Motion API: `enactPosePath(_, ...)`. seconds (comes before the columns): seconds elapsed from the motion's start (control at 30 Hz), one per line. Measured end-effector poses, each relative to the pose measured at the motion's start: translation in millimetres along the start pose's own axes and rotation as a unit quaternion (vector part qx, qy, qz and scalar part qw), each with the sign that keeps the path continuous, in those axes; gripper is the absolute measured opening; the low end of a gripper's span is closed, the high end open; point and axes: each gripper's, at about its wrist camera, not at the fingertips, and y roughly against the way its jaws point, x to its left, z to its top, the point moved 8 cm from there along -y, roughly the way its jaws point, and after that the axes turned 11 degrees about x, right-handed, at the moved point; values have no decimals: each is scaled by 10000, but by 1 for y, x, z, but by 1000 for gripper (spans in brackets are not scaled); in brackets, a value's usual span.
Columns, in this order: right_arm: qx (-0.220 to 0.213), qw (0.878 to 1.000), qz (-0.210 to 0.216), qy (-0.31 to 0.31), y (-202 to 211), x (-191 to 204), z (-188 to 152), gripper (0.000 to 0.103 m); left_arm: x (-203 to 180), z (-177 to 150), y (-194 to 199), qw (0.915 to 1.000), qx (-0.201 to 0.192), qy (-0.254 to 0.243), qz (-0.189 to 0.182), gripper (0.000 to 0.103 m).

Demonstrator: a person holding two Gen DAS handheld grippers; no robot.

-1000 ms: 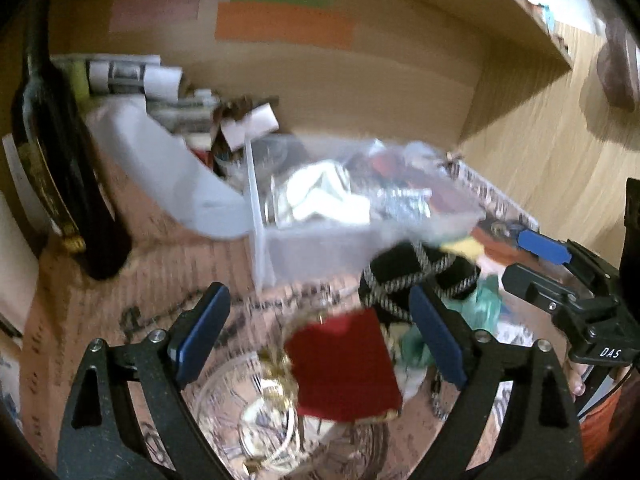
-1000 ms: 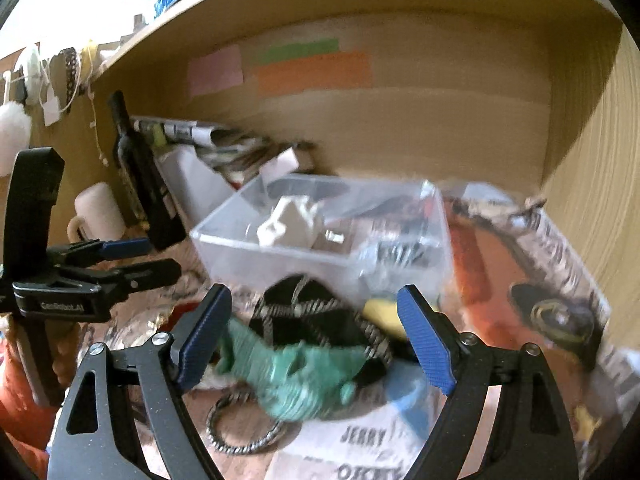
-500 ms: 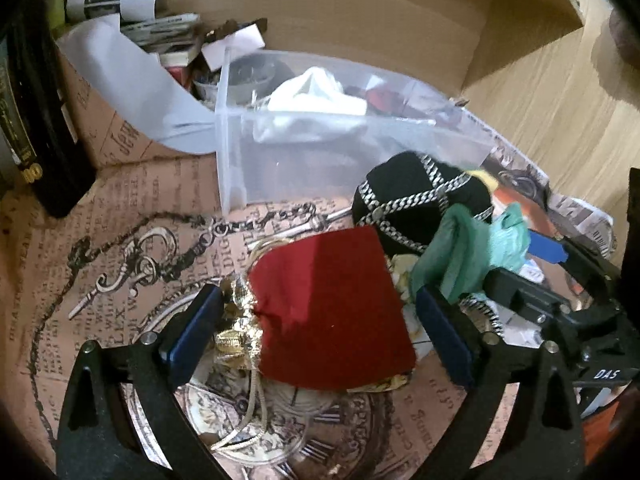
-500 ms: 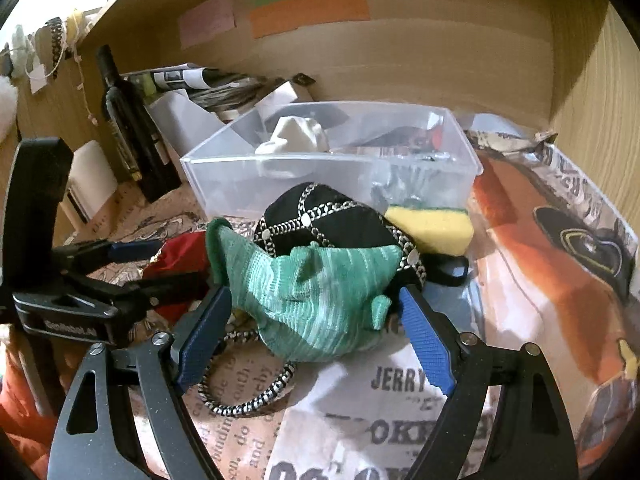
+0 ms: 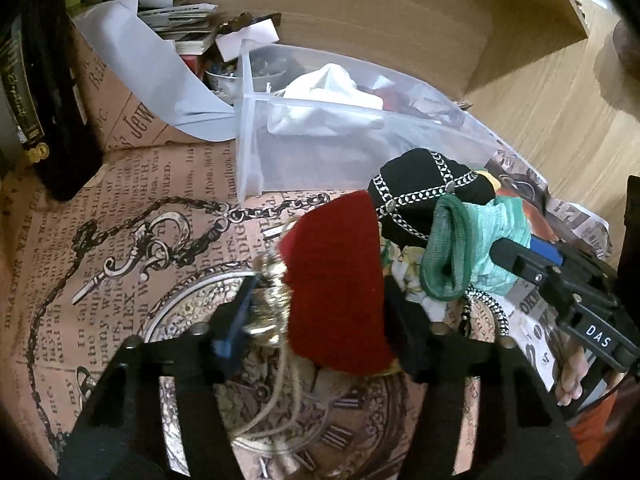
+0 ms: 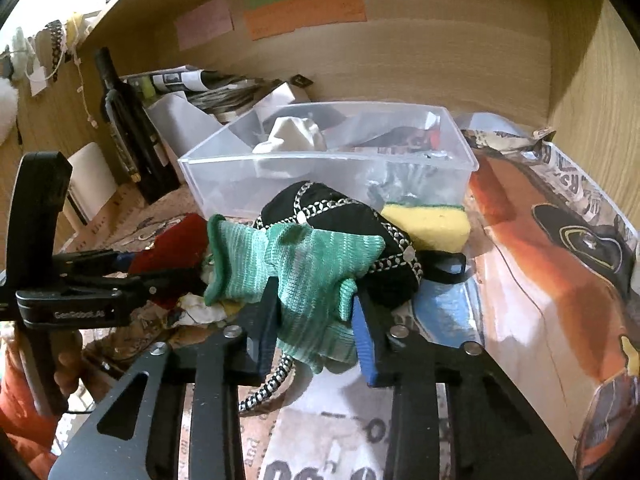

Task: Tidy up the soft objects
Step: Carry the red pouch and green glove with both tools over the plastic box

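My left gripper [image 5: 320,320] is shut on a dark red velvet pouch [image 5: 336,280] with a gold drawstring, on the printed paper. My right gripper [image 6: 314,320] is shut on a green knit glove [image 6: 304,264], which also shows in the left wrist view [image 5: 472,248]. Behind both lies a black cap with silver chain trim [image 6: 344,224]. A yellow sponge [image 6: 428,224] lies beside the cap. A clear plastic bin [image 6: 320,168] behind them holds a white cloth [image 6: 296,136] and other items. The left gripper [image 6: 120,276] shows in the right wrist view, the right gripper [image 5: 532,256] in the left wrist view.
A dark wine bottle [image 6: 128,128] stands at the left by a white mug [image 6: 88,184]. Papers and magazines [image 6: 200,84] are piled at the back. A black-and-white cord ring [image 6: 268,384] lies under my right gripper. Wooden walls close the back and right.
Both grippers have moved forward and closed: the left on the red pouch, the right on the green glove. Both were open before.
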Motion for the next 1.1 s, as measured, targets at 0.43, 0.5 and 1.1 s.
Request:
enactPosePath(0.43, -566, 9984, -52, -1, 40, -2, 22, 29, -11, 25, 48, 9975, -697, -84, 83, 55)
enactPosePath(0.5, -706, 9975, -99, 19, 47, -5, 30, 29, -12, 32, 55, 9966, -810, -94, 78, 55)
enactPosePath(1.1, -1562, 9869, -400, 14, 70, -27, 108, 29, -17, 119, 88, 9872, -1563, -185, 250, 55)
